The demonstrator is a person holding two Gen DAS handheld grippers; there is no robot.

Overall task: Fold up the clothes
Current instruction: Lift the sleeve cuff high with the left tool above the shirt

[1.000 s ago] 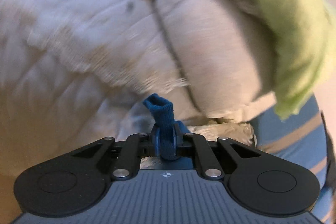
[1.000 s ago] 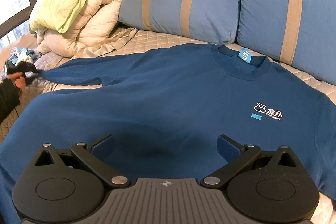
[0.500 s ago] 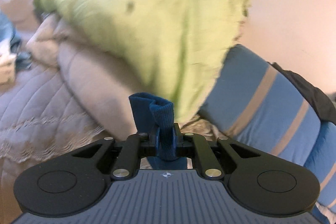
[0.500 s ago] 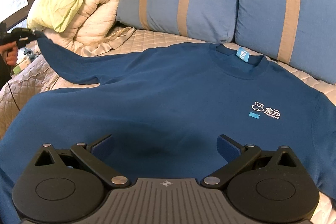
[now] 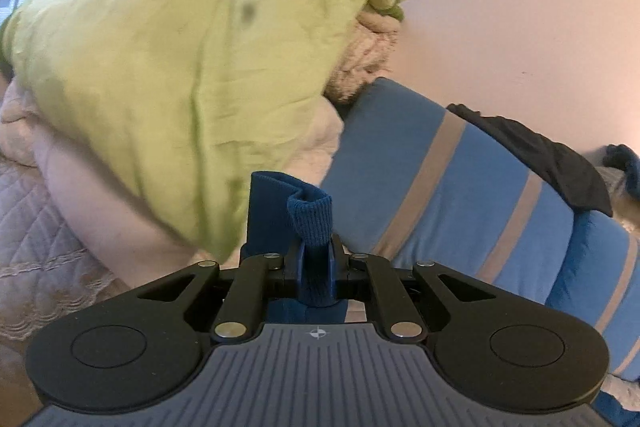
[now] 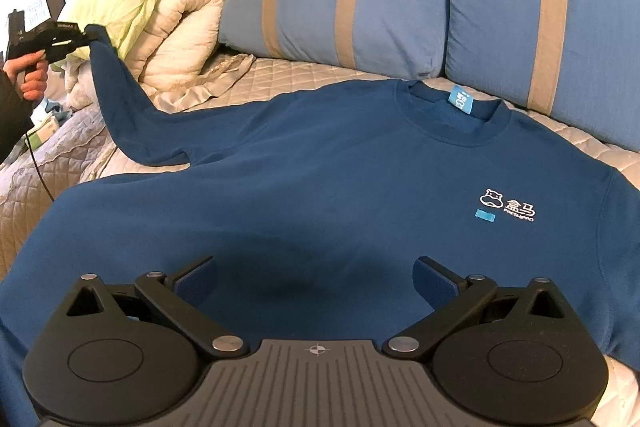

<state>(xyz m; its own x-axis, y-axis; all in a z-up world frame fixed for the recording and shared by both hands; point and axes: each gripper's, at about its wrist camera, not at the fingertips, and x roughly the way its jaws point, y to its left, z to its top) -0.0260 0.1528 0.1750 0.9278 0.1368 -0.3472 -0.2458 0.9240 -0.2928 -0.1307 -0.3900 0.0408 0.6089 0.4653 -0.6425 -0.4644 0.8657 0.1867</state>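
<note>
In the left wrist view, the left gripper (image 5: 316, 259) sits at lower centre with its jaws pressed together on the ribbed dark blue cuff (image 5: 310, 223) of the sleeve, a fold of which stands up above the fingertips. Behind it, a crumpled lime-green sheet (image 5: 180, 67) fills the upper left, draped over a cream quilted duvet (image 5: 92, 211). To the right lies a blue pillow with tan stripes (image 5: 460, 207), and a dark garment (image 5: 552, 163) rests along its top edge; a pale wall takes the upper right. In the right wrist view, the right gripper (image 6: 316, 283) occupies the bottom of the frame with its jaws spread wide and nothing between them, hovering over the lower part of the dark blue long-sleeved sweatshirt (image 6: 320, 187). The sweatshirt lies chest-up across the middle of the frame on a grey quilted bedspread (image 6: 288, 75), a white logo at right and a light blue tag at the collar. Its one sleeve (image 6: 120, 99) rises toward the upper left, where the left gripper (image 6: 90, 37) pinches its end; the hand (image 6: 30, 75) holding that tool shows at the left edge. Two striped blue pillows (image 6: 540, 7) stand along the top, with the green sheet and duvet piled in the upper left; whether the sleeve brushes that pile is hard to tell.
</note>
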